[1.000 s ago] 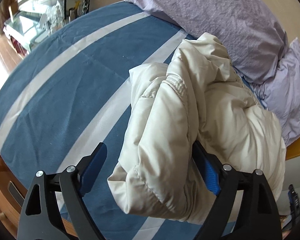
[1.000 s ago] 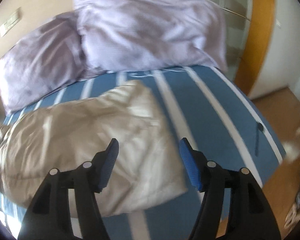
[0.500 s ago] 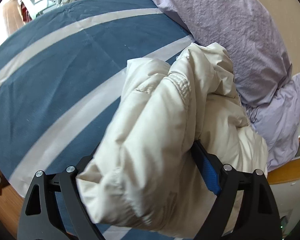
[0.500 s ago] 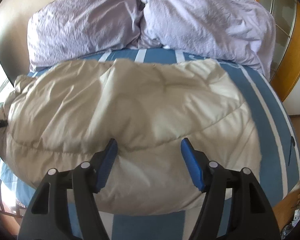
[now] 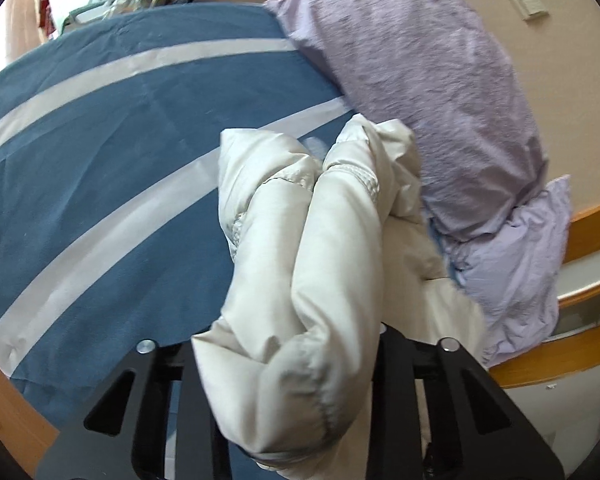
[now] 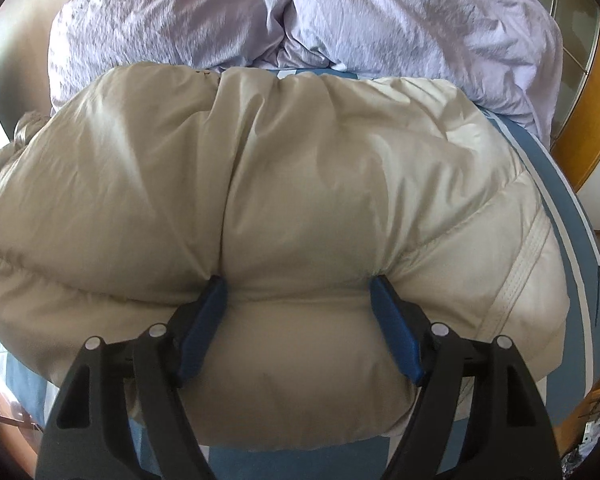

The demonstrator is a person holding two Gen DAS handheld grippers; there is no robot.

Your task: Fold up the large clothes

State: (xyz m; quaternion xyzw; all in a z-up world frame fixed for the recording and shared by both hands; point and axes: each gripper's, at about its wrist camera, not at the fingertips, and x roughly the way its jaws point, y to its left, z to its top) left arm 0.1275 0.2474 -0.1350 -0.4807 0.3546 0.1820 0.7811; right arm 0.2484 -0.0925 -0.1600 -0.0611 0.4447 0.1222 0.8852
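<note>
The left tongs (image 5: 288, 360), wide a second ago, are closing on a bunched sleeve of the jacket (image 6: 300, 200) lying on the bed (image 5: 100, 160). The right tongs (image 6: 300, 320) have dropped onto its hem, jaws opening, straddling padding ungripped: likely a fold starting.

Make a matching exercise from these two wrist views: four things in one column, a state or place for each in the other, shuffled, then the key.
Things
1. puffy cream quilted jacket
2. wrinkled lilac pillows
3. left tool
4. right tool

States or places
A. jaws closing on a bunched jacket fold
B. spread on the blue bedcover with white stripes
C. stacked at the head of the bed
D. jaws opening, fingertips dented into the padding

Pairs: 1-B, 2-C, 3-A, 4-D
</note>
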